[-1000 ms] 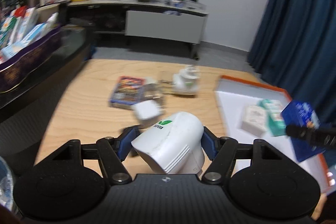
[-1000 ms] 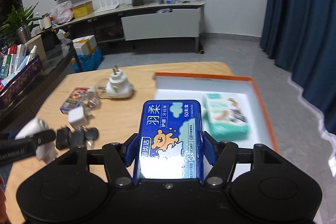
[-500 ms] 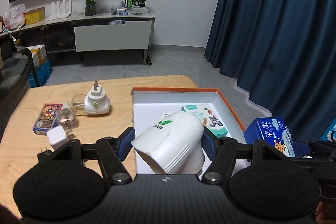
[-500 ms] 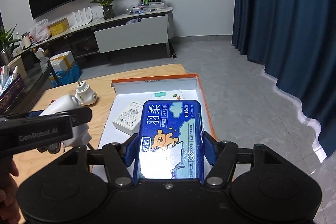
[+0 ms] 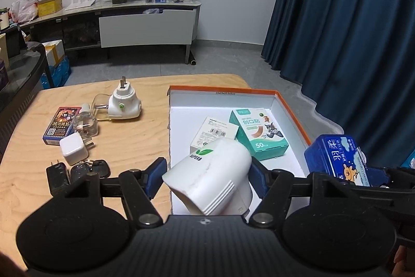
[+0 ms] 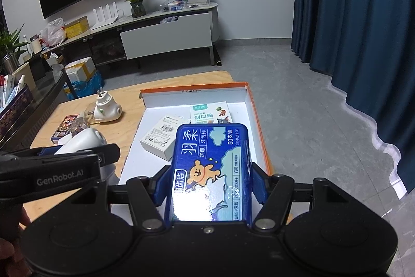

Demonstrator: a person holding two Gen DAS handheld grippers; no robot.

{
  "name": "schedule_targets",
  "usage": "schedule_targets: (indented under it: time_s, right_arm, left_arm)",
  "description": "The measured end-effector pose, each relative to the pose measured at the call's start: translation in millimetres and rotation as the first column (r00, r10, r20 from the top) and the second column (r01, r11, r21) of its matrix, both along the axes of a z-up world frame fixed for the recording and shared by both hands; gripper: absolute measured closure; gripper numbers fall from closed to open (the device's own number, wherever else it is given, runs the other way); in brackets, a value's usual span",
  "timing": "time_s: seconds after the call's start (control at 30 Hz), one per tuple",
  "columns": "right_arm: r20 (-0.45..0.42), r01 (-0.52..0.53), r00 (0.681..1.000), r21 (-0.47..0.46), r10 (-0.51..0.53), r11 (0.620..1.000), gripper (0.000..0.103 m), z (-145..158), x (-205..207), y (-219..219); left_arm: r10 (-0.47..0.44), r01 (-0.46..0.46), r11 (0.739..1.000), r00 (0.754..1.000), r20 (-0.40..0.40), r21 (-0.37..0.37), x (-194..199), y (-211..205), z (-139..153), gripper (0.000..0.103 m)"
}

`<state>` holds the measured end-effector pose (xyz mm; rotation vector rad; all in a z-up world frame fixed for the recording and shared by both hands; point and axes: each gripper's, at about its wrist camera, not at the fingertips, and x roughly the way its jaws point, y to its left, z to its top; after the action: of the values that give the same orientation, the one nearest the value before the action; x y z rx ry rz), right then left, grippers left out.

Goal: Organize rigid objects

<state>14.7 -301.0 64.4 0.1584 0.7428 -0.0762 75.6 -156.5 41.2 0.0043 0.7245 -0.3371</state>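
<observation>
My left gripper (image 5: 206,177) is shut on a white plug-in device (image 5: 211,177) with a green leaf logo, held above the near left edge of the orange-rimmed white box (image 5: 223,91). My right gripper (image 6: 211,181) is shut on a blue floss-pick case (image 6: 211,168), held above the box's near right part (image 6: 255,116); the case also shows in the left wrist view (image 5: 337,162). In the box lie a green plaster box (image 5: 259,136) and a white carton (image 5: 212,131). The left gripper shows at the left of the right wrist view (image 6: 85,147).
On the wooden table (image 5: 129,142) left of the box lie a white plug-in heater with cord (image 5: 124,105), a card pack (image 5: 61,125), a clear bottle (image 5: 85,125), a white charger (image 5: 74,151), a black adapter (image 5: 57,177) and keys (image 5: 90,169). Blue curtain (image 5: 350,30) stands at right.
Both grippers have swung right from the table's cluttered left side to the box, each still holding its object. The box now sits directly below and ahead of them.
</observation>
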Motion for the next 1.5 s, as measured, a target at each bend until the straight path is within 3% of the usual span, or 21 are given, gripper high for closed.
schedule_targets:
  time_s: [1.5]
  right_arm:
    - [-0.01, -0.023, 1.0, -0.011, 0.023, 1.0, 0.028, -1.0, -1.0, 5.7]
  left_arm:
    - [0.021, -0.021, 1.0, 1.0, -0.002, 0.001, -3.9, 1.1, 1.3, 0.035]
